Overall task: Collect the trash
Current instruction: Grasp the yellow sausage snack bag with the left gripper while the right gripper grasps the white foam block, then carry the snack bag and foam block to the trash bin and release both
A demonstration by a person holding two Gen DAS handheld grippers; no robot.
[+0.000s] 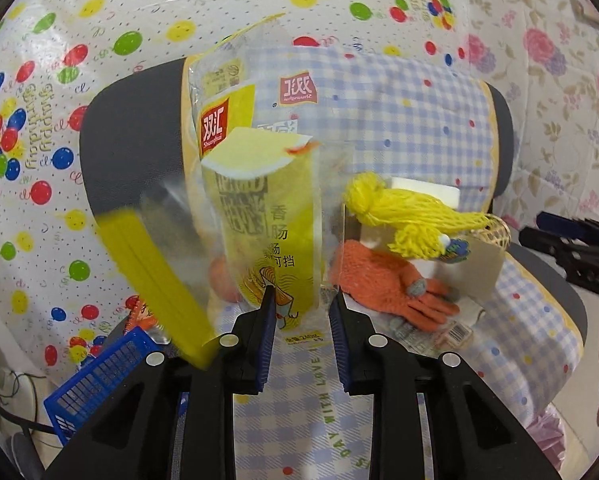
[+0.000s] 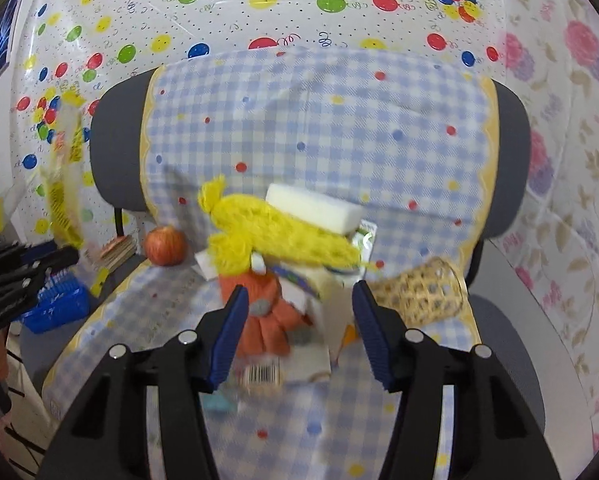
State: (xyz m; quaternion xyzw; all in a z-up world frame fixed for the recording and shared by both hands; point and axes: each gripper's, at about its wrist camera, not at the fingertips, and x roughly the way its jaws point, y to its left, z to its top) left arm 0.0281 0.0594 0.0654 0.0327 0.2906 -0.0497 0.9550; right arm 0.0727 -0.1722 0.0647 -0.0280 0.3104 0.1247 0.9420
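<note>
Nearest, the left gripper (image 1: 302,294) is seen with its jaws parted a little, and the lower edge of a yellow-and-clear plastic sausage wrapper (image 1: 259,208) is caught against its left finger; whether it is truly pinched cannot be told. The wrapper is held upright above the blue-and-white checked cloth (image 1: 399,120) draped over the grey chair. The right gripper (image 2: 297,304) is held wide open, with nothing between its fingers. At twelve o'clock beyond it, an orange knitted glove (image 2: 267,312), a yellow mesh net (image 2: 283,236) and a white foam block (image 2: 313,208) are piled. At two o'clock a woven cane cup (image 2: 419,296) is tipped over.
</note>
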